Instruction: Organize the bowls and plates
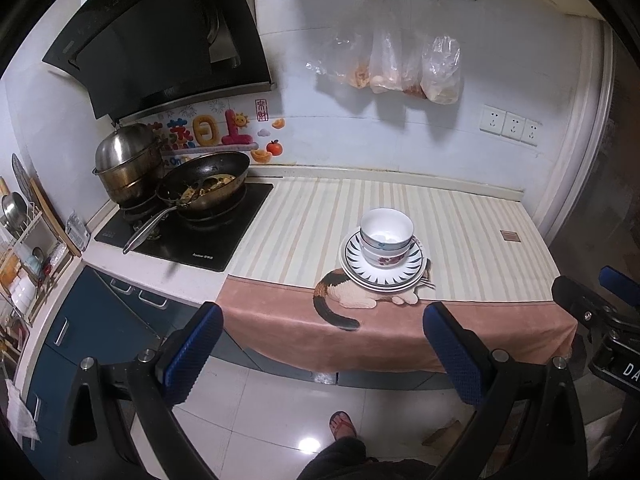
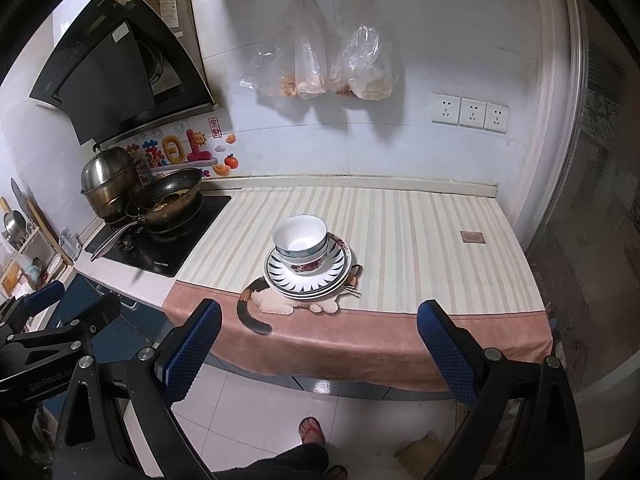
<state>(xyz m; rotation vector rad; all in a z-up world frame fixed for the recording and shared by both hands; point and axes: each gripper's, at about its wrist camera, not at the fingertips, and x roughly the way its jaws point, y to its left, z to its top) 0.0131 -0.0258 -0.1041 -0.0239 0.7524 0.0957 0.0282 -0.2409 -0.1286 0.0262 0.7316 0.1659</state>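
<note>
A stack of bowls [image 1: 385, 237] sits on a stack of striped plates [image 1: 384, 276] on the counter's striped cloth, just above a printed cat. The top bowl is white and empty; a flowered bowl is under it. The same bowls [image 2: 301, 242] and plates [image 2: 308, 276] show in the right wrist view. My left gripper [image 1: 324, 332] is open and empty, held off the counter's front edge over the floor. My right gripper [image 2: 320, 330] is open and empty too, level with the left one. Both are well short of the stack.
A wok with food [image 1: 204, 182] and a steel steamer pot [image 1: 128, 164] stand on the black hob at the left. A dish rack [image 1: 24, 248] is at the far left. Plastic bags [image 1: 404, 66] hang on the wall. My sandalled foot [image 1: 342, 426] is on the tiled floor.
</note>
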